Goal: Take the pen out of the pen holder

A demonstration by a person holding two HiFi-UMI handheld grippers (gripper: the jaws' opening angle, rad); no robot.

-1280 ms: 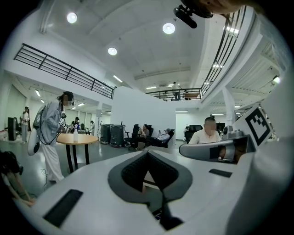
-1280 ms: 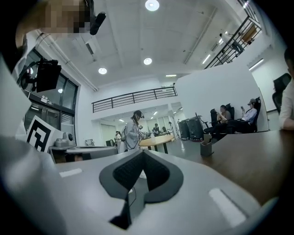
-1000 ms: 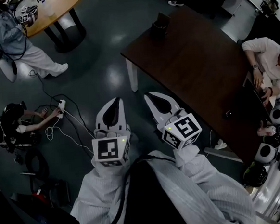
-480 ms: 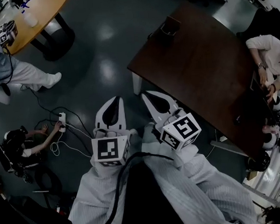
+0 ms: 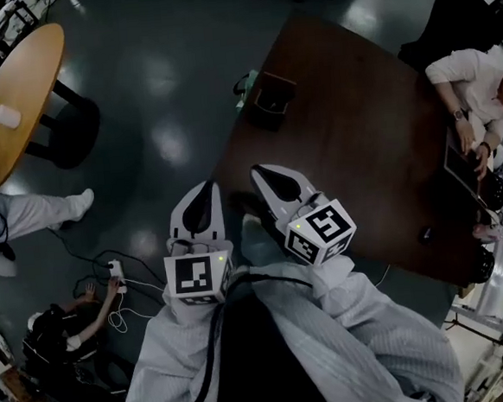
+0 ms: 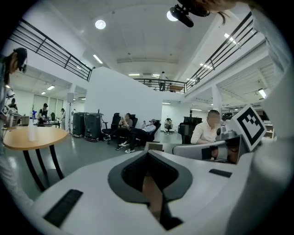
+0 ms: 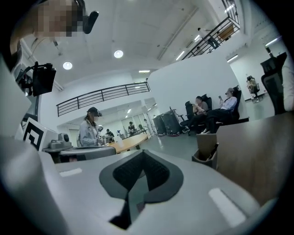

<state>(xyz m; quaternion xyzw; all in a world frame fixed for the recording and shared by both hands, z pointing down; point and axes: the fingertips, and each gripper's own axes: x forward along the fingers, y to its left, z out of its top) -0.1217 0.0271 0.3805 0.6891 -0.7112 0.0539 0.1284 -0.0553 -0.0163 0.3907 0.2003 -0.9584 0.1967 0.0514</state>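
Close at 6 o'clock, left gripper (image 5: 205, 185): pinched shut, empty.
Right gripper (image 5: 259, 170): just beside, closed too, empty, over table (image 5: 360, 144) edge.
Pen holder (image 5: 271, 101): farther, 12 o'clock, near table corner.
Pen (image 7: 214, 150): inside pen holder, leaning.

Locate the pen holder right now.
In the head view the pen holder stands at the upper-left corner of the dark table, beyond the right hand-held gripper; the right gripper view shows it right of centre.
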